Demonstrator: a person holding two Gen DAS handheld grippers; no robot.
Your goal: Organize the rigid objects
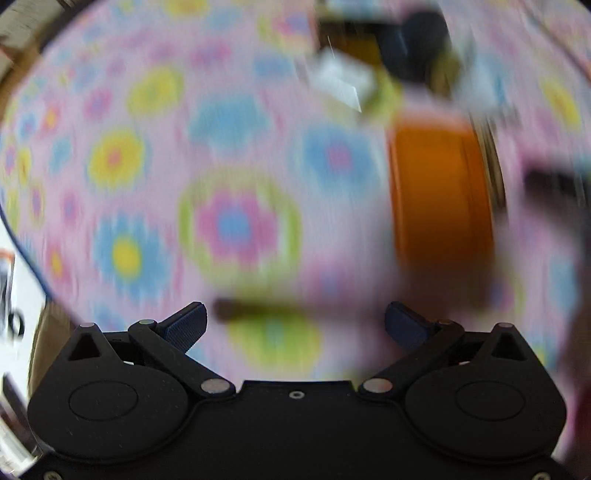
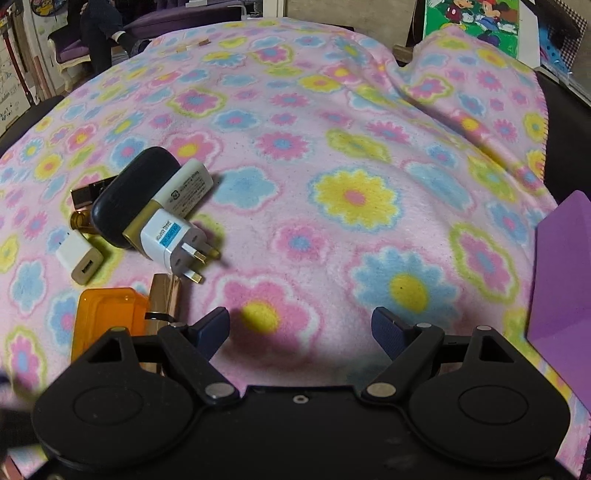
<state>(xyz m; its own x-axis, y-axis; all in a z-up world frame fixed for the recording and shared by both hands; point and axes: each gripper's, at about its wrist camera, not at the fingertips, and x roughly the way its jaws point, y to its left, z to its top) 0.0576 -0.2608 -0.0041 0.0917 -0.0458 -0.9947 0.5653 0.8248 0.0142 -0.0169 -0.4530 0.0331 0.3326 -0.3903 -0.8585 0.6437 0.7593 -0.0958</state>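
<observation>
In the right wrist view a pile of small objects lies at the left on the flowered blanket (image 2: 332, 155): a black oval case (image 2: 129, 192), a white and gold power bank (image 2: 184, 188), a white travel plug adapter (image 2: 173, 240), a small white USB charger (image 2: 79, 260), an orange translucent box (image 2: 107, 314) and a wooden block (image 2: 164, 295). My right gripper (image 2: 299, 330) is open and empty, to the right of the pile. The left wrist view is motion-blurred; the orange box (image 1: 439, 188) stands at the right, with white objects (image 1: 343, 79) and a black object (image 1: 417, 40) beyond. My left gripper (image 1: 295, 325) is open and empty.
A purple box (image 2: 561, 288) stands at the right edge of the right wrist view. A blanket fold rises at the far right (image 2: 461, 118). A dark sofa and room clutter lie beyond the blanket's far edge (image 2: 110, 29).
</observation>
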